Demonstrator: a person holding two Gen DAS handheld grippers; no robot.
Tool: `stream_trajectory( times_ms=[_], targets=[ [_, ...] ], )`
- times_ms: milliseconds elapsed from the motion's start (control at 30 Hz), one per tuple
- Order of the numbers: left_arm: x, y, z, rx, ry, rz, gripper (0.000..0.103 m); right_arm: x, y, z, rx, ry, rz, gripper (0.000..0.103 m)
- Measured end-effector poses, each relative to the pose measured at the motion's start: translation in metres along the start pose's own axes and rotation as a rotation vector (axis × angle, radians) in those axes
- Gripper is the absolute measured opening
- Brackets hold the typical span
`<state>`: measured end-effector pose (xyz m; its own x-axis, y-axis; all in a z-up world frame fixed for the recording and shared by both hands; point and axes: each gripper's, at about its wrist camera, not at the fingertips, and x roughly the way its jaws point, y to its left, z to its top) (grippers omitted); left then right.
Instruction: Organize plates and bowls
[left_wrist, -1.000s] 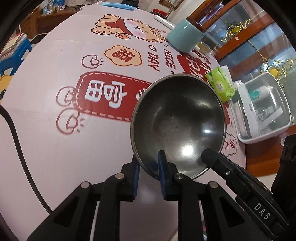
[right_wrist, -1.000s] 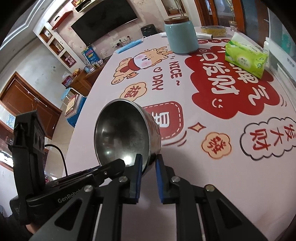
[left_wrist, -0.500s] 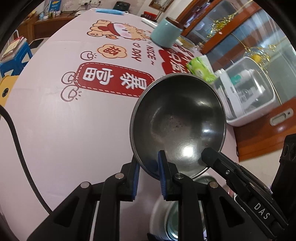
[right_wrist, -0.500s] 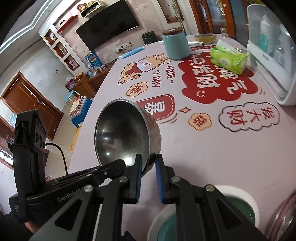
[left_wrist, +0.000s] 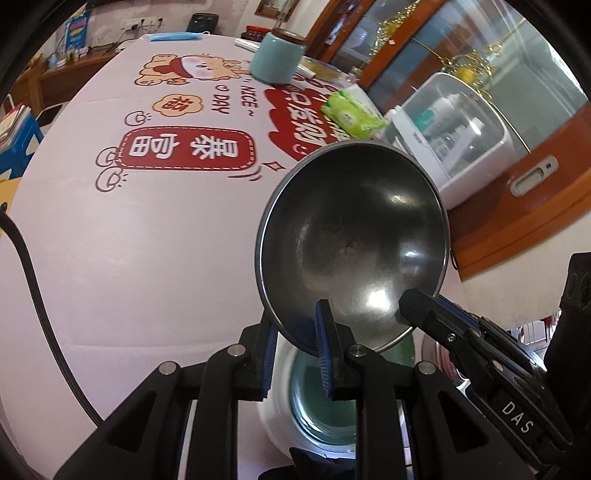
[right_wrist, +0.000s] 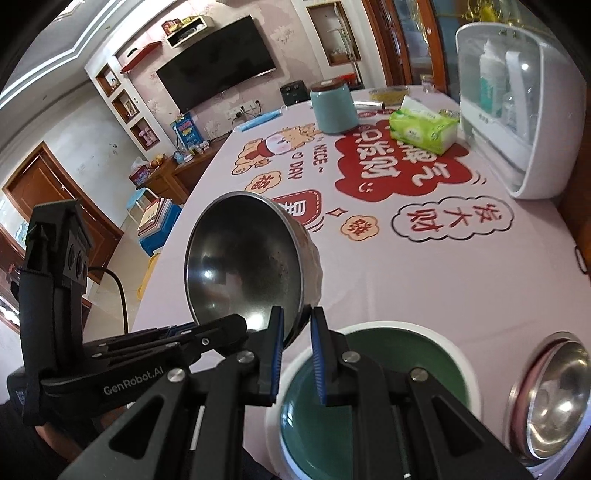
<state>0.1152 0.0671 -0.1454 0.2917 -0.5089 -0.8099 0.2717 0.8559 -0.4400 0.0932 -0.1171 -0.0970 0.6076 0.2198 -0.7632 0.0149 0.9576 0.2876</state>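
Observation:
A steel bowl (left_wrist: 351, 243) hangs tilted above the table, held by its rim from two sides. My left gripper (left_wrist: 295, 325) is shut on the near-left rim, one pad inside and one outside. On the other side my right gripper (right_wrist: 297, 321) is shut on the rim; its black finger (left_wrist: 413, 302) shows in the left wrist view. Below the held steel bowl (right_wrist: 243, 266) stands a white bowl with a green inside (right_wrist: 424, 354), also low in the left wrist view (left_wrist: 321, 417). A second steel bowl (right_wrist: 554, 398) sits to its right.
A pink printed tablecloth (right_wrist: 424, 280) covers the table. At the far end stand a teal jar (right_wrist: 332, 107) and a green tissue pack (right_wrist: 424, 133). A white lidded box (right_wrist: 524, 110) sits at the right edge. A black cable (left_wrist: 33, 273) trails on the left.
Both grippers carried the steel bowl back toward the near table edge and slightly up. The green-lined bowl and the second steel bowl came into view beneath it.

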Motion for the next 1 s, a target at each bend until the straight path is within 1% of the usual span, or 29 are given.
stream_trajectory(
  times_ms=[67, 200, 333, 467, 633, 767, 1000],
  targets=[
    [0.002, -0.008, -0.004, 0.002, 0.002, -0.005, 0.017, -0.010, -0.003, -0.007, -0.025, -0.008, -0.019, 0.015],
    [0.006, -0.027, -0.015, 0.010, 0.011, -0.016, 0.017, -0.026, -0.016, -0.017, -0.046, -0.012, -0.030, 0.016],
    [0.010, -0.054, -0.025, 0.018, 0.021, -0.042, 0.017, -0.045, -0.035, -0.021, -0.066, -0.014, -0.040, 0.016],
    [0.014, -0.081, -0.031, 0.052, 0.020, -0.053, 0.017, -0.063, -0.054, -0.028, -0.092, -0.025, -0.054, 0.016],
    [0.021, -0.118, -0.039, 0.095, 0.029, -0.089, 0.017, -0.089, -0.084, -0.034, -0.130, -0.042, -0.071, 0.017],
    [0.027, -0.145, -0.045, 0.125, 0.030, -0.100, 0.017, -0.105, -0.108, -0.039, -0.145, -0.053, -0.072, 0.017],
    [0.043, -0.184, -0.057, 0.147, 0.043, -0.098, 0.018, -0.119, -0.141, -0.046, -0.172, -0.037, -0.081, 0.017]
  ],
)
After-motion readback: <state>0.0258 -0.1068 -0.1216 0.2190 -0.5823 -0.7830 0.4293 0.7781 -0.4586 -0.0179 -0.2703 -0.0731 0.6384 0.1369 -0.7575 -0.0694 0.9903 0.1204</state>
